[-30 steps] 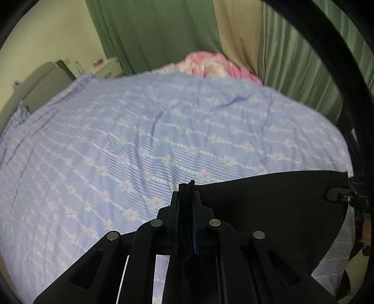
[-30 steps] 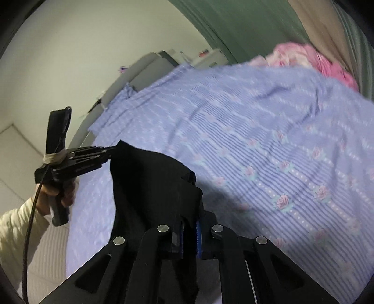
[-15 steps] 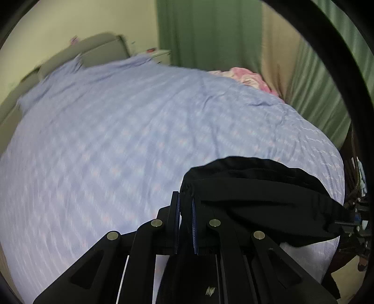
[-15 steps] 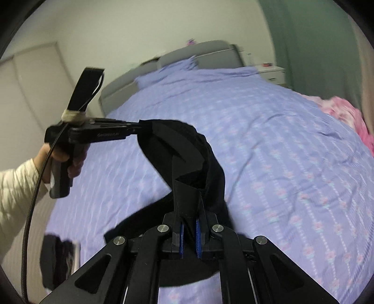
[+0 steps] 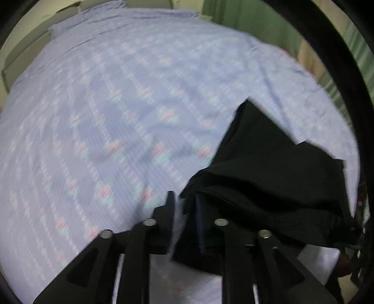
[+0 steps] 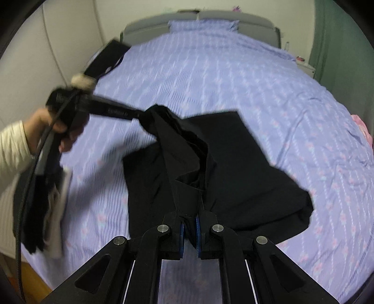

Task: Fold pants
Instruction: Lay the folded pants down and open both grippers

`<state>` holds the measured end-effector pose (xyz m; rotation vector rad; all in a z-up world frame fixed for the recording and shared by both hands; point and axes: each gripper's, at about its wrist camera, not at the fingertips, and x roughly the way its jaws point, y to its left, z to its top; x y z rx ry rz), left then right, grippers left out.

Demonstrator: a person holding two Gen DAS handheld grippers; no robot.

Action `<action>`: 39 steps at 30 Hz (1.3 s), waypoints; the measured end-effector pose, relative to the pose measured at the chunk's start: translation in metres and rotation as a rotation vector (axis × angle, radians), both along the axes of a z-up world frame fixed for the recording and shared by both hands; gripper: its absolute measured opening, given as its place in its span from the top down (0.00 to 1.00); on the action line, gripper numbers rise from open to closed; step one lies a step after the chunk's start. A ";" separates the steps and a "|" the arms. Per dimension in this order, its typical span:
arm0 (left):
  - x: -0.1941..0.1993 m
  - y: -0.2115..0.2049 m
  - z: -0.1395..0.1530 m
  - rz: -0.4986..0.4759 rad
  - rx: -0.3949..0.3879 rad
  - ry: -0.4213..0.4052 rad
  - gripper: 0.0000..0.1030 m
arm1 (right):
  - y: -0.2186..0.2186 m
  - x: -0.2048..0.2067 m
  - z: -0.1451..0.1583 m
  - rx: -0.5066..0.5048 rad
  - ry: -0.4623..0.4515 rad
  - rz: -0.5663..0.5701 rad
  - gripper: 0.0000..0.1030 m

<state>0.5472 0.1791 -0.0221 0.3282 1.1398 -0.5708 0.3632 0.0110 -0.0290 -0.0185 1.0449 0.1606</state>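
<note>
My right two-finger gripper (image 6: 189, 221) is pinched narrow on a fold of the black fabric pants (image 6: 224, 168), the cloth running straight up out of the blue pads. From that pinch a taut ridge of fabric climbs up and to the left to my left two-finger gripper (image 6: 138, 115), whose tip meets the bunched end of the same ridge. In the left wrist view that left gripper (image 5: 183, 210) has a clear gap between its fingers; bedsheet shows through the gap, and the pants press against the right-hand finger (image 5: 199, 219) only. Whether any cloth is really caught there I cannot tell, as the view is blurred.

Beyond the lifted ridge, the rest of the pants lies spread on the lilac striped bedsheet with pink flowers (image 6: 233, 77), one flat panel reaching away from me and a wider mass draped to the right. My left hand (image 6: 59, 131), in a cream sleeve, grips the handle. A grey padded headboard (image 6: 210, 19) stands at the far end of the bed.
</note>
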 end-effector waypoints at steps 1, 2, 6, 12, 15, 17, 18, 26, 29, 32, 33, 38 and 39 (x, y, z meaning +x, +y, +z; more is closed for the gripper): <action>-0.003 0.006 -0.001 0.015 0.013 -0.002 0.66 | 0.006 -0.001 -0.007 -0.016 0.029 0.004 0.91; -0.005 0.012 0.000 0.030 0.022 -0.002 0.55 | 0.010 -0.003 -0.011 -0.032 0.051 0.008 0.88; -0.029 0.031 0.013 0.128 0.074 -0.047 0.48 | 0.028 -0.024 -0.014 -0.018 0.087 0.053 0.67; -0.084 0.052 0.046 0.194 0.005 -0.077 0.39 | 0.033 -0.064 -0.003 0.085 0.135 0.179 0.63; -0.110 0.058 0.053 0.274 -0.098 -0.051 0.39 | 0.022 -0.081 0.006 0.061 0.109 0.176 0.63; -0.127 0.062 0.053 0.334 -0.182 -0.035 0.39 | 0.001 -0.084 0.011 0.055 0.096 0.116 0.62; -0.135 0.062 0.052 0.364 -0.220 -0.026 0.39 | -0.012 -0.084 0.015 0.054 0.085 0.076 0.60; -0.170 0.022 0.030 0.408 -0.321 0.021 0.50 | -0.121 -0.065 0.014 0.047 0.038 -0.184 0.56; -0.176 0.003 0.014 0.428 -0.345 0.056 0.56 | -0.141 -0.054 0.005 0.041 0.037 -0.186 0.56; -0.180 -0.009 0.000 0.467 -0.364 0.077 0.64 | -0.152 -0.046 -0.003 0.047 0.027 -0.174 0.56; -0.179 -0.014 -0.005 0.481 -0.363 0.080 0.65 | -0.155 -0.043 -0.006 0.058 0.029 -0.168 0.56; -0.173 -0.020 -0.027 0.585 -0.370 0.105 0.67 | -0.163 -0.037 -0.015 0.098 0.038 -0.116 0.56; -0.171 -0.020 -0.031 0.604 -0.382 0.122 0.67 | -0.163 -0.037 -0.016 0.099 0.037 -0.100 0.56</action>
